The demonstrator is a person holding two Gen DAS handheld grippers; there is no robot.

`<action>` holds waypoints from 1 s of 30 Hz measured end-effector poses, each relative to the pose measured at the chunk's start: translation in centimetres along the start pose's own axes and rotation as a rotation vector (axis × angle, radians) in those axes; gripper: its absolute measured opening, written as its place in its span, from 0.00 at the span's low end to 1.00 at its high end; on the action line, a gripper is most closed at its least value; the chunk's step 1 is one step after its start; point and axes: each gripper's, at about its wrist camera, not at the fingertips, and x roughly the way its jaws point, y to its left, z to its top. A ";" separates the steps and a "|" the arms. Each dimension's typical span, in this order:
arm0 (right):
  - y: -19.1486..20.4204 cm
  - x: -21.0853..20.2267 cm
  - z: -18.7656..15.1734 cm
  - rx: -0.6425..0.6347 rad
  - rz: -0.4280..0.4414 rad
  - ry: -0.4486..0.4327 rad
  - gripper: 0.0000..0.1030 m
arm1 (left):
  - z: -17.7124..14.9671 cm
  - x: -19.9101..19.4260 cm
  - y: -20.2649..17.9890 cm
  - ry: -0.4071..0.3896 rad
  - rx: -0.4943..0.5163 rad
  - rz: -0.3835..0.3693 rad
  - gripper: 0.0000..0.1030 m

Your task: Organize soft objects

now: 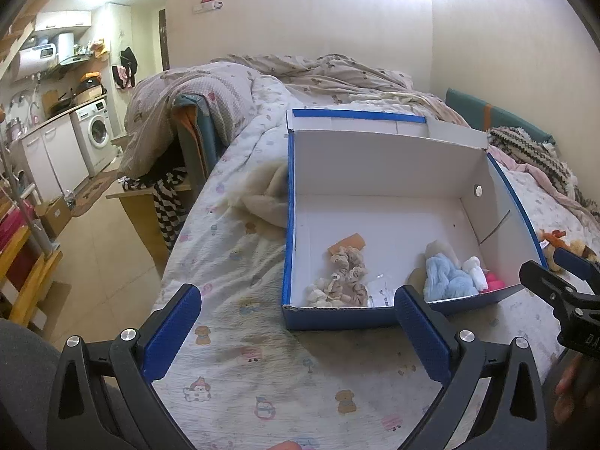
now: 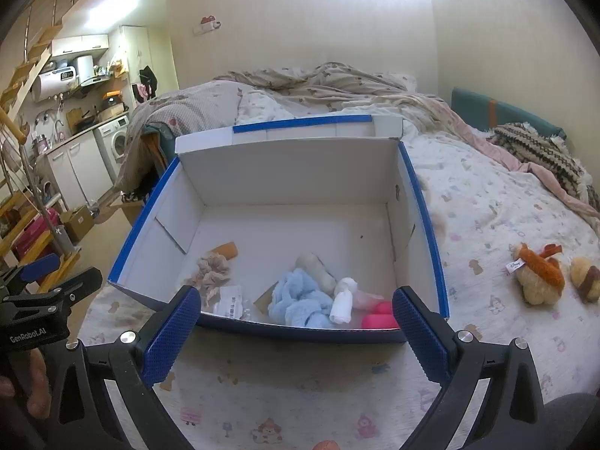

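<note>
Box: on the bed, several soft things inside.
Plush toys: right of box, loose.
Right gripper: spread, empty; you swing right, pinch one toy's body.
Left gripper: spread, empty; keep it clear.

- We see a cardboard box, blue outside, white inside.
- We see a fluffy pale-blue cloth inside, a pink item at its four o'clock.
- We see a white cartoon-printed bedsheet.
</note>
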 end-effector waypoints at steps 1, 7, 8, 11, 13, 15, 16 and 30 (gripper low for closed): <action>0.0 0.0 0.0 -0.001 -0.001 0.001 1.00 | 0.0 0.0 0.0 0.000 0.000 -0.001 1.00; 0.0 0.0 0.0 -0.002 -0.003 -0.001 1.00 | 0.0 0.1 0.1 0.004 -0.003 0.001 1.00; 0.0 0.0 0.0 -0.001 -0.001 0.002 1.00 | 0.0 0.1 0.1 0.006 -0.004 0.002 1.00; 0.0 -0.1 0.0 -0.004 -0.002 0.000 1.00 | -0.1 0.1 0.2 0.007 -0.007 0.000 1.00; 0.0 0.0 0.0 -0.003 -0.002 0.001 1.00 | -0.1 0.1 0.1 0.005 -0.004 0.001 1.00; 0.0 0.0 0.0 -0.001 -0.001 0.004 1.00 | -0.1 0.1 0.1 0.006 -0.004 0.000 1.00; -0.1 0.1 0.0 -0.001 -0.003 0.007 1.00 | -0.1 0.1 0.1 0.007 -0.003 0.001 1.00; -0.3 0.1 0.1 0.004 -0.004 0.002 1.00 | -0.3 0.1 0.2 0.008 0.002 0.001 1.00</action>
